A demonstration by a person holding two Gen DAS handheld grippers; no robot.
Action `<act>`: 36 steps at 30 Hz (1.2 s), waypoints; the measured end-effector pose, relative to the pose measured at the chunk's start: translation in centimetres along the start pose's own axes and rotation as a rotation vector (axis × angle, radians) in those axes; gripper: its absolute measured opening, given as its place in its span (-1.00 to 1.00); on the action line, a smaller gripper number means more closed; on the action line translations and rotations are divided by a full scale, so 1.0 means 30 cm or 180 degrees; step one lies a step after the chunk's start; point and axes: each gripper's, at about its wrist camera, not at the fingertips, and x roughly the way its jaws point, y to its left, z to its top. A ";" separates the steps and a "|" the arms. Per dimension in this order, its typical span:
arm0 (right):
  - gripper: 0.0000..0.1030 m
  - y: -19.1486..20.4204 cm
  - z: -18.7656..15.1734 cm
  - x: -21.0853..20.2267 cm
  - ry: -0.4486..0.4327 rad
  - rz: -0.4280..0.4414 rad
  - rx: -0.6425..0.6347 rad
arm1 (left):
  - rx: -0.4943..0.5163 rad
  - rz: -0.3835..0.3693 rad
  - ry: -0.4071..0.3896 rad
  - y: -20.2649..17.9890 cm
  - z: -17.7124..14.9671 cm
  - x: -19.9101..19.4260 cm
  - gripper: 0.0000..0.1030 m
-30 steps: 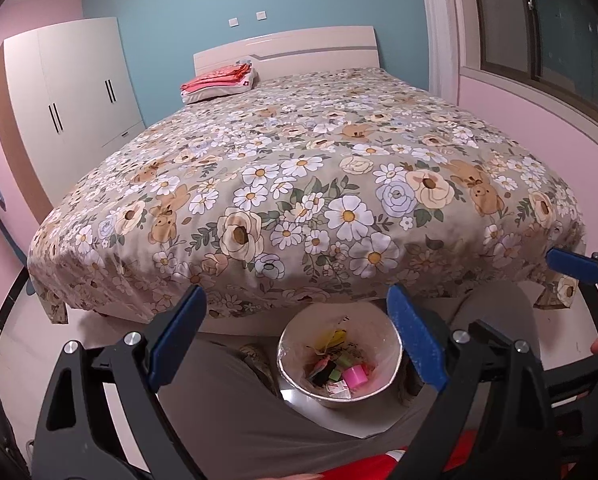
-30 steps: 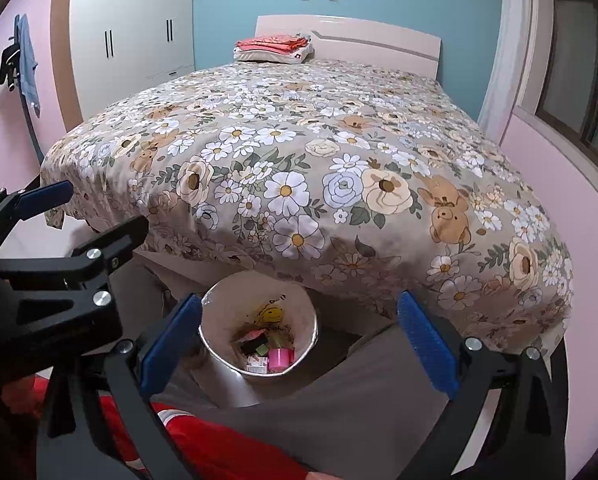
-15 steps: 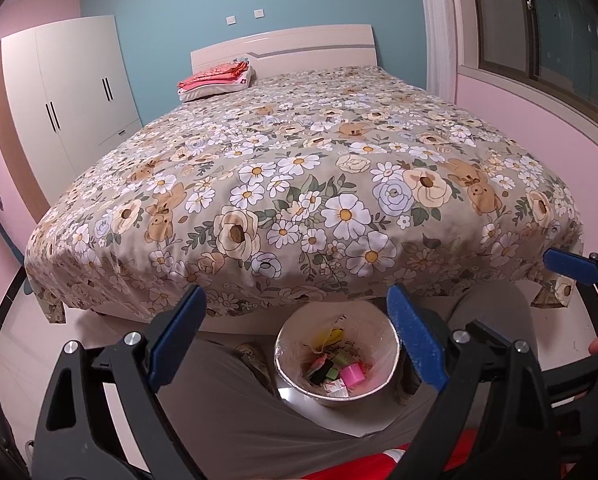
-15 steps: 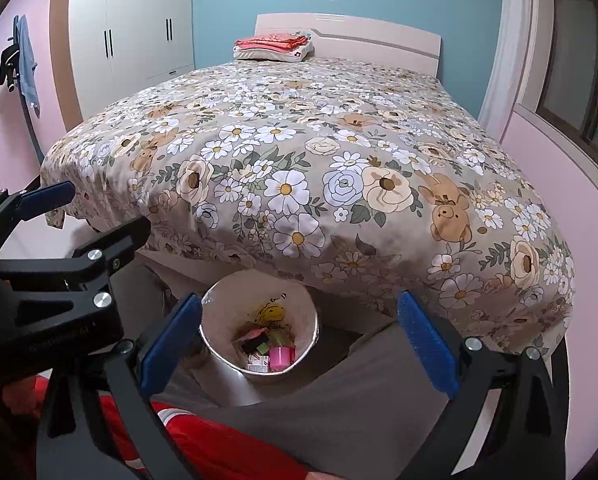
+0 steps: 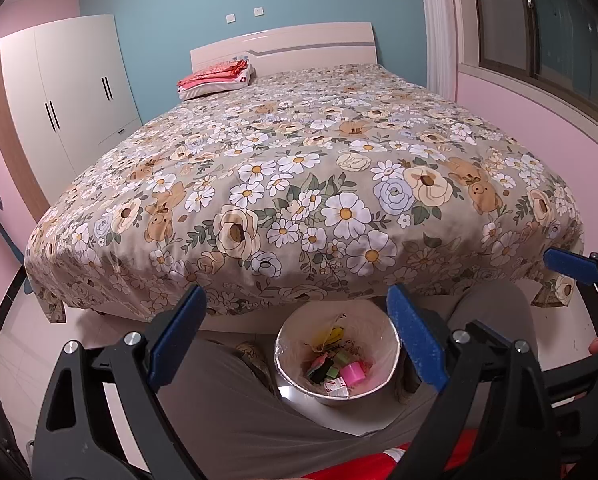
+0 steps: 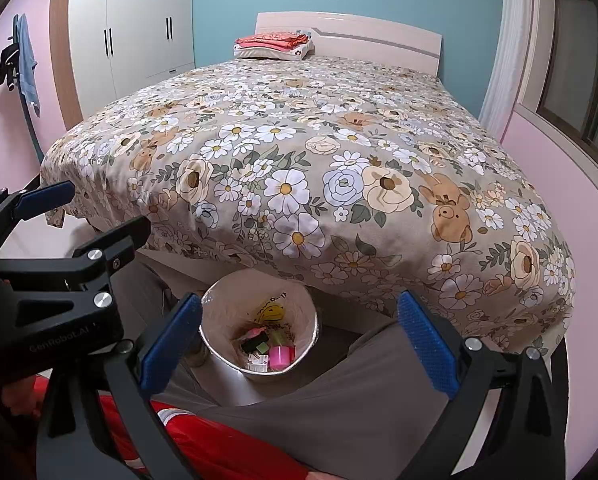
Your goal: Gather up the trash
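A round trash bin [image 5: 395, 340] [image 6: 219, 312] with a white liner stands on the floor at the foot of the bed, between a seated person's grey-trousered legs. Inside lie several small bits of trash, among them a pink cylinder [image 5: 353, 372] [image 6: 279, 356] and a yellow wrapper [image 6: 273, 312]. My left gripper [image 5: 295, 336] is open above the bin with nothing between its blue pads. My right gripper [image 6: 299, 340] is open as well, empty, and also hangs over the bin. In the right wrist view the left gripper's fingers [image 6: 51, 196] show at the left edge.
A large bed with a floral cover [image 5: 299, 184] [image 6: 299, 160] fills the middle; folded red cloth on a pillow [image 5: 219, 78] lies at its head. A white wardrobe [image 5: 71, 92] stands left, a pink wall with a window right. Grey-trousered legs [image 5: 235, 420] flank the bin.
Both views have shifted only slightly; the bed and bin sit a touch lower in the frames. Both grippers stay open and empty.
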 end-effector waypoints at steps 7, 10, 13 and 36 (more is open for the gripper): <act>0.93 -0.004 0.001 0.006 0.0015 0.0010 -0.0008 | 0.0001 -0.0041 -0.0008 0.000 0.000 -0.001 0.75; 0.93 -0.001 -0.001 0.011 0.0030 0.0021 -0.0041 | 0.0058 -0.0090 -0.0053 -0.010 -0.007 -0.012 0.75; 0.93 -0.001 -0.002 0.013 0.0035 0.0029 -0.0048 | 0.0065 -0.0091 -0.0052 -0.011 -0.011 -0.014 0.75; 0.93 -0.001 -0.002 0.013 0.0041 0.0029 -0.0049 | 0.0065 -0.0078 -0.0034 -0.009 -0.014 -0.016 0.75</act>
